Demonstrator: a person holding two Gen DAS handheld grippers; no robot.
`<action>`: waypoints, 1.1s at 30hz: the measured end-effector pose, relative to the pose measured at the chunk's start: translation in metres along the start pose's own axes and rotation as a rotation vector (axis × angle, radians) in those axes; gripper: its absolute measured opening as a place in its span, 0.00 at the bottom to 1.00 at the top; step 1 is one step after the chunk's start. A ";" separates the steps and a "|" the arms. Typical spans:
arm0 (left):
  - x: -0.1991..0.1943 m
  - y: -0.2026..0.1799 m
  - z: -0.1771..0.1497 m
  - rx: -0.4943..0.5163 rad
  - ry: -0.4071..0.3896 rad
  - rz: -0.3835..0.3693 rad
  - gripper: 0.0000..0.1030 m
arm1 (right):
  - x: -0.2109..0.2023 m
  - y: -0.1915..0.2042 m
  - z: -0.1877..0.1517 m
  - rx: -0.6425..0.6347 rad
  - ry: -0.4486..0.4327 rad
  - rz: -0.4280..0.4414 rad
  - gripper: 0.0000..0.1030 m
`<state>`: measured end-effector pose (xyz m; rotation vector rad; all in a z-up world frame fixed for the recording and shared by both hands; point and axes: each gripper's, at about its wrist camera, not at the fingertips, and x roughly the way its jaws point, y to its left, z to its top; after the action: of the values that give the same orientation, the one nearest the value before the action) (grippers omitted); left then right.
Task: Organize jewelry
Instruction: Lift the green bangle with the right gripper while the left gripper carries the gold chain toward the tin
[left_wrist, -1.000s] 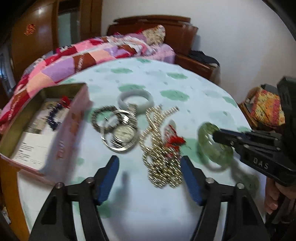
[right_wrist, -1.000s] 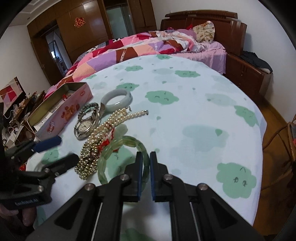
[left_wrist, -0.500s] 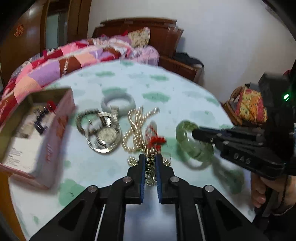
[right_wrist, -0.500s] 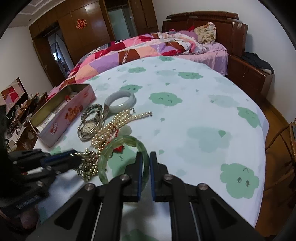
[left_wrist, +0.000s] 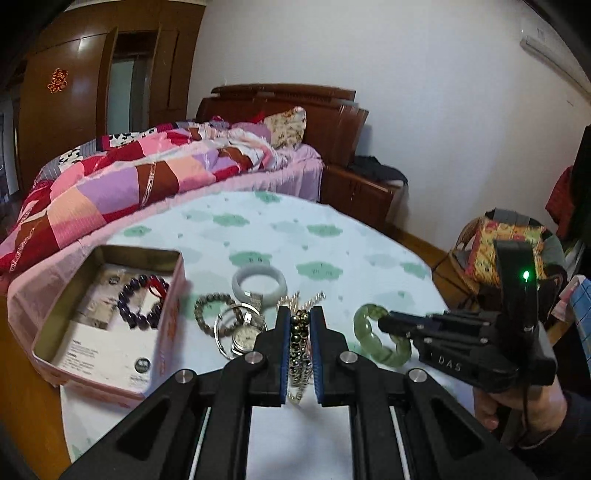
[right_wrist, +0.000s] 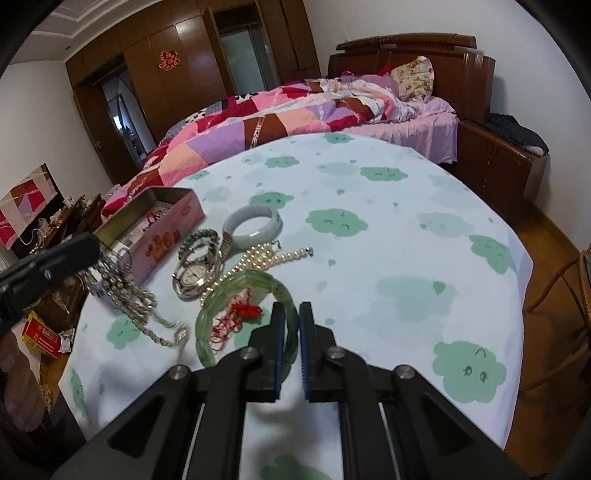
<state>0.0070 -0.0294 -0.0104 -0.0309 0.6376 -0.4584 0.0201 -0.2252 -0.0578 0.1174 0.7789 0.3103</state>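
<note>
Left wrist view: left gripper clamped on the gold bead chain, beads pinched between the blue pads at frame centre, rest of the chain trailing down between the fingers. Right of it, right gripper grips the green bangle by its rim. Tin sits lower left, lid off, with a dark bead bracelet and a red one inside on printed cards. Between tin and left gripper: brown bead bracelet, watch, and a pale bangle above them, all on the tablecloth. Right wrist view: right gripper shut on the green bangle at bottom centre, bangle tilted up off the cloth, red cord showing through its ring. Chain hangs from the left gripper at the left edge, its lower end draped on the cloth. Pearl strand lies just above the green bangle, watch to its left, pale bangle beyond, tin upper left. Bed with a patchwork quilt fills the background.
</note>
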 end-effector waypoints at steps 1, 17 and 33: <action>-0.002 0.000 0.002 0.000 -0.006 0.001 0.09 | -0.002 0.001 0.002 -0.001 -0.006 0.005 0.09; -0.031 0.024 0.041 0.018 -0.085 0.085 0.09 | -0.012 0.025 0.036 -0.059 -0.047 0.082 0.09; -0.050 0.090 0.072 -0.025 -0.150 0.226 0.09 | 0.008 0.084 0.081 -0.203 -0.043 0.143 0.09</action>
<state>0.0496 0.0644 0.0610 -0.0164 0.4925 -0.2277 0.0631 -0.1421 0.0121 -0.0122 0.6940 0.5186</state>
